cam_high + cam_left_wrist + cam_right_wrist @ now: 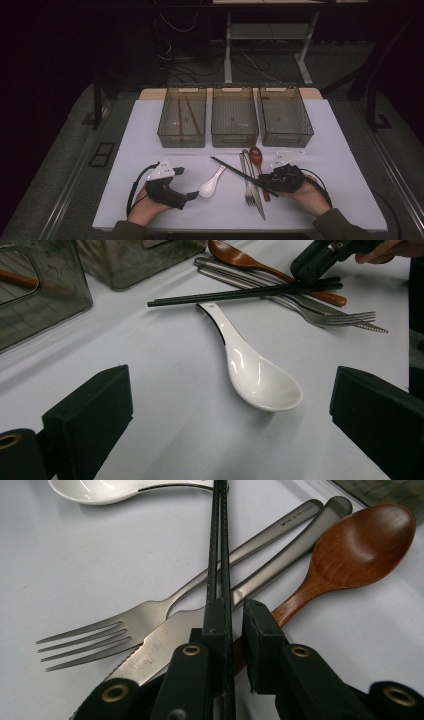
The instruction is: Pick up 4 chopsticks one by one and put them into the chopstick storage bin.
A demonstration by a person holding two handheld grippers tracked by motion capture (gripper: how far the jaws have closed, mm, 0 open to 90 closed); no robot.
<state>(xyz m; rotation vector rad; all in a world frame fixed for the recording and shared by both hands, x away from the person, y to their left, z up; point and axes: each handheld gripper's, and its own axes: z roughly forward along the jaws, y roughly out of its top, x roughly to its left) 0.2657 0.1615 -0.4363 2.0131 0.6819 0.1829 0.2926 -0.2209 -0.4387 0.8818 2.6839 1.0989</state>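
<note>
A pair of black chopsticks (235, 171) (220, 540) lies slanted across a metal fork (247, 190) (100, 635), a knife (280, 565) and a wooden spoon (256, 156) (365, 535). My right gripper (264, 184) (235, 615) is at the chopsticks' near end. The chopsticks lie between its jaws against one of them, with a thin gap to the other. A white ceramic spoon (211, 184) (260, 380) rests on the table just ahead of my left gripper (186, 183) (230, 400), whose jaws stand wide apart with nothing gripped.
Three clear bins stand in a row at the back: left (170, 135), middle (235, 137), right (287, 140). The left one holds brown chopsticks (192, 117). The white tabletop (150, 165) has bare room at both sides.
</note>
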